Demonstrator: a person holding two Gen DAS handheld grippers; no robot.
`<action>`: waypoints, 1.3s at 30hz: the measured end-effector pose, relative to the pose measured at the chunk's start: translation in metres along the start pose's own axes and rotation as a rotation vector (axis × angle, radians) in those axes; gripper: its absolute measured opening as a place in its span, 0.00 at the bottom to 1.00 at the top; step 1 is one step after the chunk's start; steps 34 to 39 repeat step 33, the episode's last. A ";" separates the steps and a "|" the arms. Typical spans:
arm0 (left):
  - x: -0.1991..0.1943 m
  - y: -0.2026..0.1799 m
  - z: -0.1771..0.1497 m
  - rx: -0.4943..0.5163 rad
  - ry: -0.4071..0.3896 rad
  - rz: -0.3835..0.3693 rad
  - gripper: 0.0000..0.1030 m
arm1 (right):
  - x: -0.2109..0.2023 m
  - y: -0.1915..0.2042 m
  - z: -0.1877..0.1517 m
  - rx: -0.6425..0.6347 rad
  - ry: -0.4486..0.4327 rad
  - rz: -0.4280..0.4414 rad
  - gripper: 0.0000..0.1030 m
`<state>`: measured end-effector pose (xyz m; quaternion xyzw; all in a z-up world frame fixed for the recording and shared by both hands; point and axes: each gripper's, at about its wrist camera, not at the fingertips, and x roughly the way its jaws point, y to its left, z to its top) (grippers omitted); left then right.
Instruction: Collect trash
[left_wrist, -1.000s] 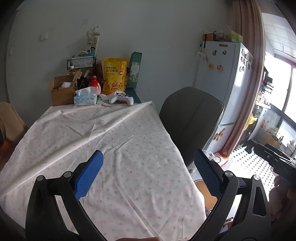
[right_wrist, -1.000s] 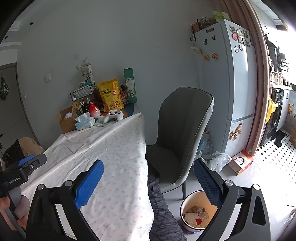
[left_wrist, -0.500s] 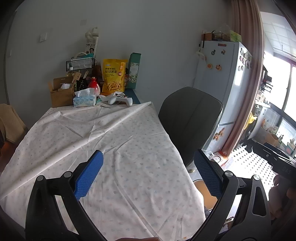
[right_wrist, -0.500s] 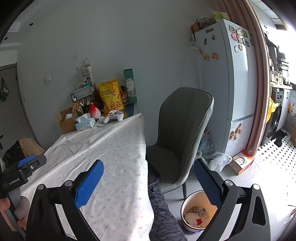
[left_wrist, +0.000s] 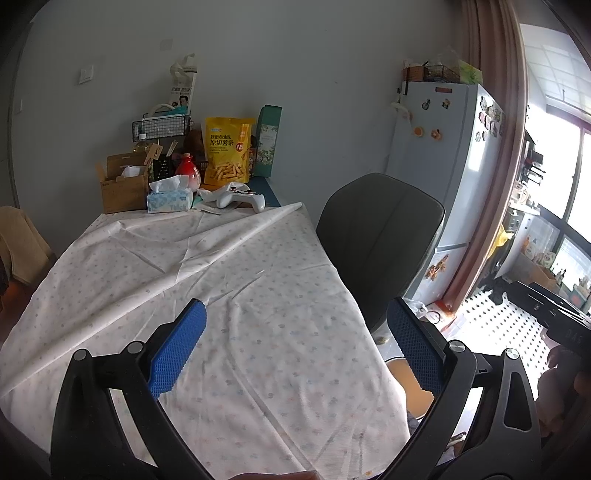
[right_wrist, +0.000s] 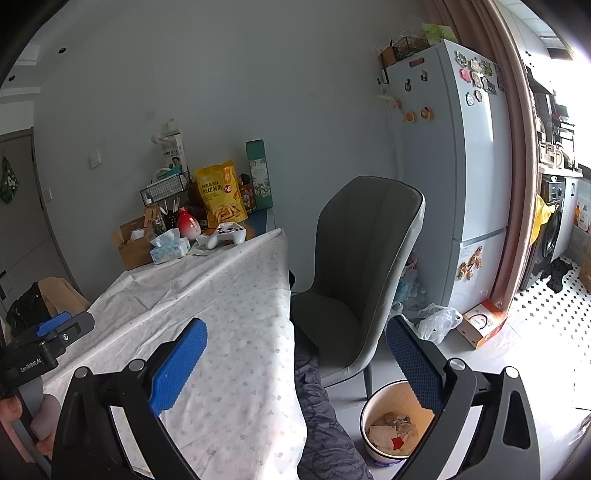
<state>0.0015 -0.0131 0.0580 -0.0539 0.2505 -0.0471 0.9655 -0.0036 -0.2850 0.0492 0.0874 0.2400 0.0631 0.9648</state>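
A round white bin (right_wrist: 369, 435) stands on the floor beside the table and holds crumpled paper scraps (right_wrist: 391, 430). Its rim also shows in the left wrist view (left_wrist: 400, 369), partly hidden by the right finger. My left gripper (left_wrist: 295, 350) is open and empty above the near right part of the cloth-covered table (left_wrist: 221, 277). My right gripper (right_wrist: 295, 354) is open and empty, held over the table's right edge and above the bin. No loose trash shows on the tablecloth.
A grey chair (right_wrist: 362, 258) stands by the table's right side. At the table's far end are a tissue box (left_wrist: 170, 197), cardboard box (left_wrist: 122, 184), red vase (left_wrist: 187, 173), yellow snack bag (left_wrist: 227, 151) and white game controller (left_wrist: 240, 199). A fridge (right_wrist: 461, 166) stands at right.
Both views have shifted only slightly; the left gripper has drifted a little. Both grippers stay open and empty.
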 end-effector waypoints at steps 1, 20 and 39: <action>0.000 0.000 0.000 0.001 0.000 0.001 0.94 | 0.000 0.000 0.000 0.000 0.000 -0.001 0.93; 0.002 -0.002 -0.001 0.013 0.012 0.011 0.94 | 0.001 0.002 -0.001 -0.003 0.008 0.001 0.93; 0.042 0.047 -0.012 -0.102 0.081 0.233 0.94 | 0.041 0.011 -0.014 -0.028 0.096 0.061 0.93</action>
